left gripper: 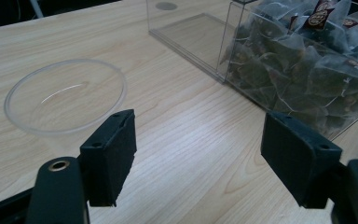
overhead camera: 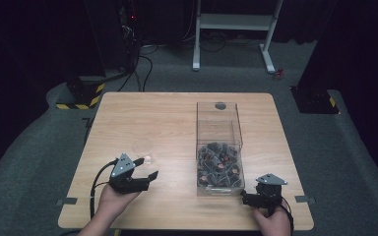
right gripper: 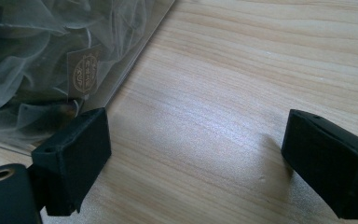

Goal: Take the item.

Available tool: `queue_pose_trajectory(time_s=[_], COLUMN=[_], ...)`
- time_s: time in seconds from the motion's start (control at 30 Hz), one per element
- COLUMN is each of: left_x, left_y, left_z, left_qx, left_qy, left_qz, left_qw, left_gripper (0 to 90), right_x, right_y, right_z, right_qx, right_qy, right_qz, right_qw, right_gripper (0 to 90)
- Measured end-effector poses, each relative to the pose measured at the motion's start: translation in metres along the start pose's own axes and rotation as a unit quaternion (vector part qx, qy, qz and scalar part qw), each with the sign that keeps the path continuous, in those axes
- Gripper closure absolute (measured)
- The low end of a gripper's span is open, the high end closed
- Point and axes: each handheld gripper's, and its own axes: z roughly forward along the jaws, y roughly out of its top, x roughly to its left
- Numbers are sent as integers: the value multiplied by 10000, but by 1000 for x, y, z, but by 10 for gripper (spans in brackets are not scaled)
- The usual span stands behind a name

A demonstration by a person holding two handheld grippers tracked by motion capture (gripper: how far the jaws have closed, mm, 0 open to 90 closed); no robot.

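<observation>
1. Worktop (overhead camera: 177, 118): pale wood, carrying two clear items and both my tongs.
2. Clear box (overhead camera: 219, 123): tall, see-through, standing right of centre. Its near half holds a heap of tea bags (overhead camera: 218, 164), mesh pyramids with dark paper tags; the far half looks empty.
3. Clear dish (left gripper: 65, 95): shallow, round, empty, lying on the worktop well to the left of the box and apart from it.
4. Left tongs (overhead camera: 146, 171): in my left hand, just on the near side of the dish, pointed towards the box. Jaws stand wide apart with nothing between them but bare wood, as the left gripper view shows.
5. Right tongs (overhead camera: 245, 196): in my right hand at the near right corner of the box. Jaws stand apart and grip nothing; in the right gripper view one jaw sits just beside the box wall, though I cannot tell if it touches.
6. Step in hand, as I judge it: the approach. No tea bag is lifted yet, and the dish waits as the likely place to put one.
7. Next move, as I judge it: one pair of tongs must rise over the box rim, go down into the heap, and close on a single bag, preferably by its tag or peak, so that neighbours stay behind. The other may steady the box.
</observation>
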Motion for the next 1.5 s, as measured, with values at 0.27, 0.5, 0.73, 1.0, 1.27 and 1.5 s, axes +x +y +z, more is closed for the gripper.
queue_pose_trajectory(time_s=[0.27,0.5,0.73,1.0,1.27,1.5], left_x=[-5,-10,-17,-25,-31,-36], left_y=[8,14,23,30,35,40], left_z=[6,12,18,26,32,35], left_qx=[-24,-48,-74,-111,-132,-167], left_qy=[-116,-213,-349,-476,-594,-703], left_qz=[19,38,126,159,172,171], left_qw=[9999,9998,9993,9987,9980,9972], left_gripper=[273,276,277,281,286,291], right_x=[0,0,0,0,0,0], right_y=[0,0,0,0,0,0], right_z=[0,0,0,0,0,0], right_qx=[1,2,2,2,2,2], right_qy=[0,-1,-1,-1,1,5], right_qz=[1,0,2,-1,-3,-6], right_qw=[10000,10000,10000,10000,10000,10000], right_gripper=[78,78,78,78,78,78])
